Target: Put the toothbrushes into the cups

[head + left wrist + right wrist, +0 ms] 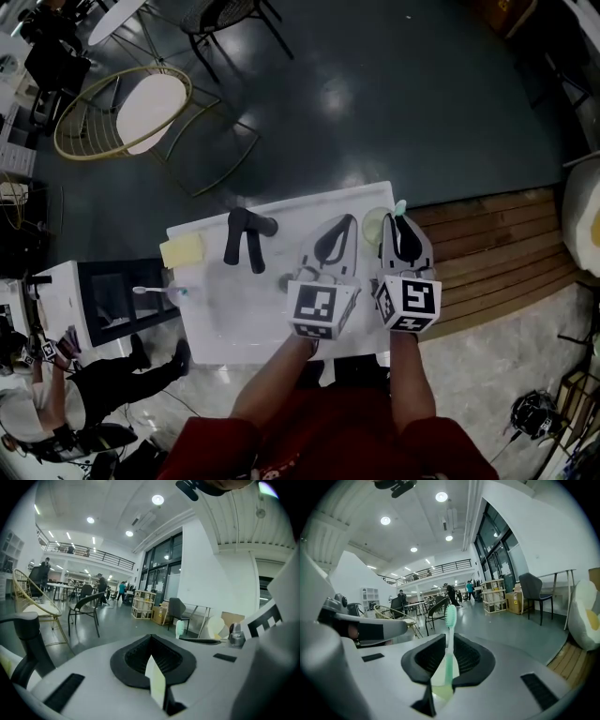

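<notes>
My right gripper (397, 217) (443, 637) is shut on a mint-green toothbrush (449, 634), whose bristled head (400, 208) sticks out past the jaw tips. A pale green cup (374, 225) stands on the white table (234, 319) just left of that head, between the two grippers' tips. My left gripper (351, 218) (150, 637) is shut with nothing in it, close beside the right one. From the left gripper view the green toothbrush head (180, 629) shows to the right. A second toothbrush (157, 292) lies at the table's left edge, poking out over it.
A black two-legged object (246, 239) and a yellow block (181, 250) sit on the table's far left part. A small grey round thing (286, 279) lies near my left gripper. A round wire chair (122, 112) stands beyond the table, with wooden decking (497, 244) to the right.
</notes>
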A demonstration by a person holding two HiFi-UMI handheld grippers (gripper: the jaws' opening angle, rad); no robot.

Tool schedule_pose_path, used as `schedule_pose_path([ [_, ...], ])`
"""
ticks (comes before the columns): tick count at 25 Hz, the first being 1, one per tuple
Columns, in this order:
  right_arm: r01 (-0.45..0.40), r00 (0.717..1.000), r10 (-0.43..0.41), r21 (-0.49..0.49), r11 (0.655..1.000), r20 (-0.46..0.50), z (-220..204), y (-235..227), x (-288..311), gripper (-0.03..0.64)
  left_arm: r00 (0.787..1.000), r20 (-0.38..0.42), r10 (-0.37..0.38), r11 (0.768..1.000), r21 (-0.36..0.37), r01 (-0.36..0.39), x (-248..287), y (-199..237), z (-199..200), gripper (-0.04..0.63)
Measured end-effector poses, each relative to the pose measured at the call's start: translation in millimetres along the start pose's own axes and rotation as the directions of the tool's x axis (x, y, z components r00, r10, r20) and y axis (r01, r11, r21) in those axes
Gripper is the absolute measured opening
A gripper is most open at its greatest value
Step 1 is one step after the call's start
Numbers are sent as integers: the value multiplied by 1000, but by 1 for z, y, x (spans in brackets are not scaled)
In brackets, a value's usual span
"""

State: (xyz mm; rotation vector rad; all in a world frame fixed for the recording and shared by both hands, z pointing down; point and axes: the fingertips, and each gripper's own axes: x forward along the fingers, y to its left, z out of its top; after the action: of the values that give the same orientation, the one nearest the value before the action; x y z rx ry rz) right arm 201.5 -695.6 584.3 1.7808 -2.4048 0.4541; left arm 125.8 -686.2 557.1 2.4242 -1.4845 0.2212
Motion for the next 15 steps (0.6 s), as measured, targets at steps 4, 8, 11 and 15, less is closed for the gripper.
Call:
schedule_pose_path([
  [4,9,1000,-9,-4,1000,-1,0,1,0,52,1000,5,-3,1000,0,3,-1,-2,2,28],
  [8,15,1000,-15,-2,1000,8,3,0,-2,52,1000,10,-6,1000,-1,6,-4,-2,3,28],
  [11,17,1000,-17,-3,1000,14,6,-1,-6,52,1000,17,-9,1000,4,9,-6,-5,6,28],
  [15,20,1000,-20,-9,1000,24,12,2,-13,52,999,32,-13,1000,11,12,-12,-7,13,28],
])
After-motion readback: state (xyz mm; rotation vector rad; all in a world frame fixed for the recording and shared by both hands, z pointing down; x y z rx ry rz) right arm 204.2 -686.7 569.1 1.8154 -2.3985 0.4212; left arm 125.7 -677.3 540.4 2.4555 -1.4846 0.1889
